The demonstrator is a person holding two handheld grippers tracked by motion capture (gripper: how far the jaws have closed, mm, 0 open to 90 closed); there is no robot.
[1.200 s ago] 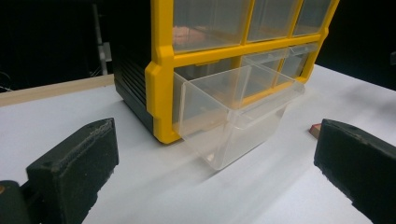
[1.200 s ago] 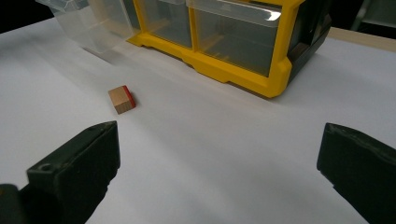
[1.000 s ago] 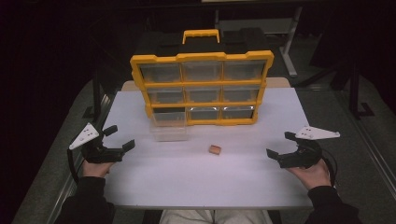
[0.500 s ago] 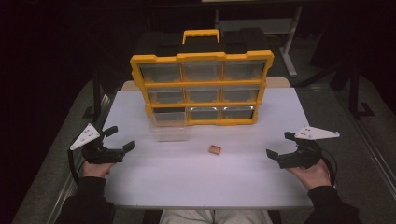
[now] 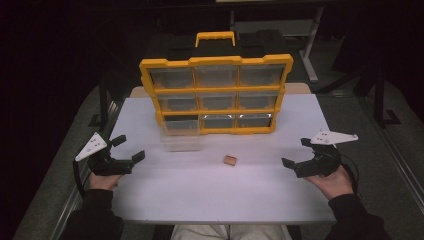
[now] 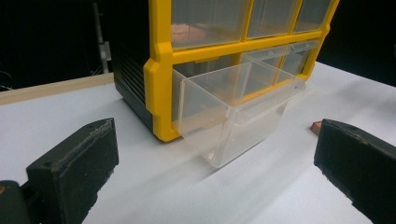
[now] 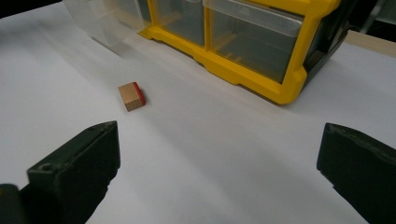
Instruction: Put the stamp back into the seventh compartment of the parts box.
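White tabletop is surrounded by a dark room. The left gripper is held with its black jaws spread wide and empty at the table's left edge, gripped by the person's left hand. The right gripper is likewise held wide open and empty near the right edge. Between them, nearer the right gripper, a small wooden block with one red face is seen lying on the table. Just beyond it, a clear plastic drawer is pulled out of the bottom-left slot of the yellow-framed organiser cabinet with a black body.
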